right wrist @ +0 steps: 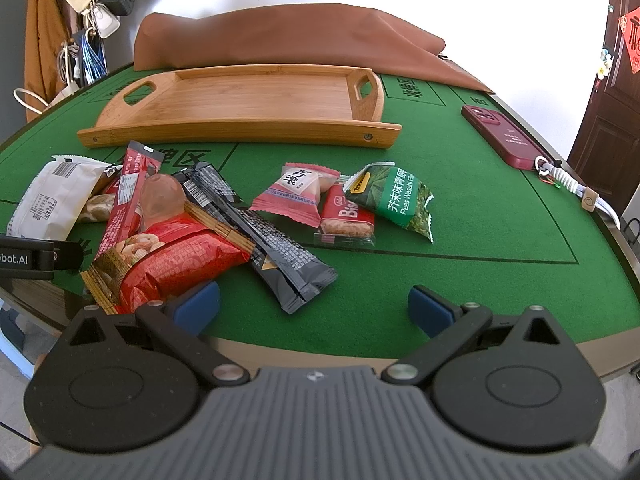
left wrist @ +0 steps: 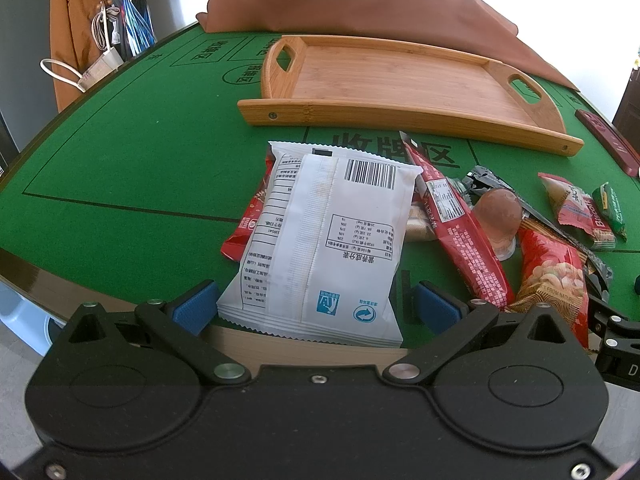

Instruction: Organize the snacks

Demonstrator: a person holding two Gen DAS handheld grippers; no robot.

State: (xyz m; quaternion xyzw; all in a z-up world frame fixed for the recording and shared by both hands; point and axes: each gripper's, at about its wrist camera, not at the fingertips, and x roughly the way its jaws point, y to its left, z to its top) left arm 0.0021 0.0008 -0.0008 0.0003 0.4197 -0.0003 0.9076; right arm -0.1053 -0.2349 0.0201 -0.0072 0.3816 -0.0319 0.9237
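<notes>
A home: a green felt card-game worktop [right wrist: 480,220], coats and bags on hooks [right wrist: 96,4] at upper left, a panelled wooden door [right wrist: 608,120] at right.

White pack [left wrist: 320,240] covers most of a red pack [left wrist: 250,220] behind it and the near end of a beige snack [left wrist: 420,224]; its own bottom edge drops behind the left gripper [left wrist: 316,306] body. Nut bag [left wrist: 552,276]: lower end hidden by the gripper housing, lower right of frame. Dark red phone [left wrist: 612,142] cut by right edge in left view. Right view: white pack [right wrist: 52,200] cut at left edge, partly behind a black gripper part [right wrist: 36,260]. Small print on the grey sachets [right wrist: 276,248] too small to read. Hanging items, upper left [right wrist: 92,20], cropped and blurry. Brown cloth [right wrist: 280,36] hides the tabletop's far edge.
</notes>
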